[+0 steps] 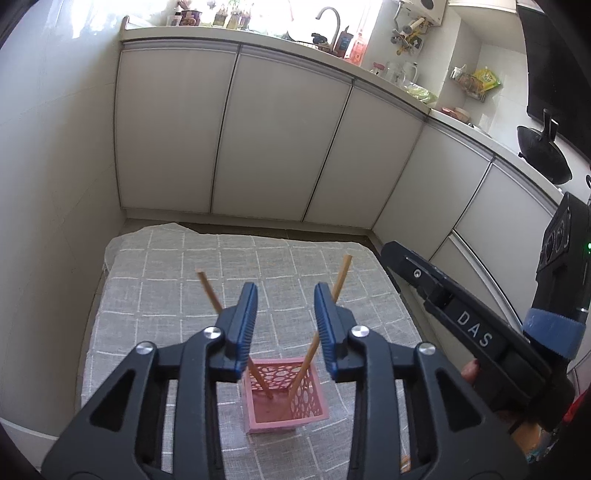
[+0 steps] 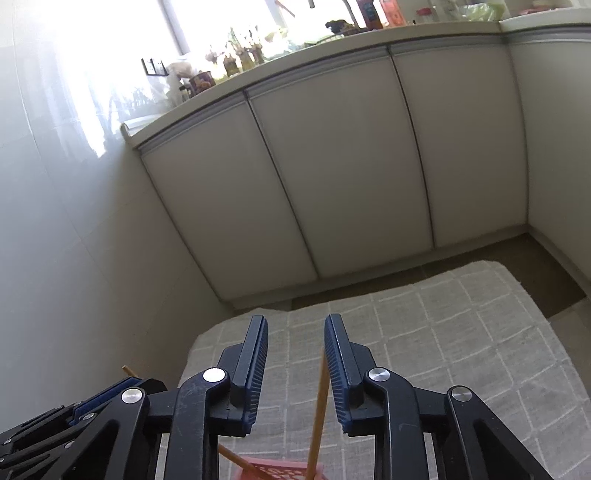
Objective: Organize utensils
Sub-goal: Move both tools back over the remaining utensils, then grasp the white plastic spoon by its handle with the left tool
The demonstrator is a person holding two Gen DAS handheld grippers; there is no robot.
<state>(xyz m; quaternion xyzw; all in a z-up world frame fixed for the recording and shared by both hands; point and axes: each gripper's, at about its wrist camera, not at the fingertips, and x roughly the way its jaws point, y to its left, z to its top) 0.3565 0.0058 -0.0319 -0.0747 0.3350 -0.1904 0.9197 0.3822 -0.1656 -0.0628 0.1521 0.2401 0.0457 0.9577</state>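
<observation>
A pink perforated basket [image 1: 291, 402] stands on the grey checked cloth [image 1: 166, 295]. Two wooden chopsticks stand in it: the left chopstick [image 1: 208, 290] leans left and the right chopstick [image 1: 341, 275] leans right. My left gripper [image 1: 285, 325] hovers open above the basket, with each stick passing behind a finger and nothing between the pads. In the right wrist view my right gripper [image 2: 295, 369] is open, and a chopstick [image 2: 318, 406] rises in the gap just beside its right pad, unclamped. The basket's rim [image 2: 280, 470] shows at the bottom edge. The right gripper [image 1: 399, 258] also reaches in from the right.
White cabinet doors [image 1: 288, 140] close off the far side, and a pale wall [image 1: 55, 221] runs along the left. A brown floor strip [image 2: 535, 266] lies between cloth and cabinets. The counter above carries jars, bottles and a tap [image 1: 330, 22]. A black wok [image 1: 543, 155] sits far right.
</observation>
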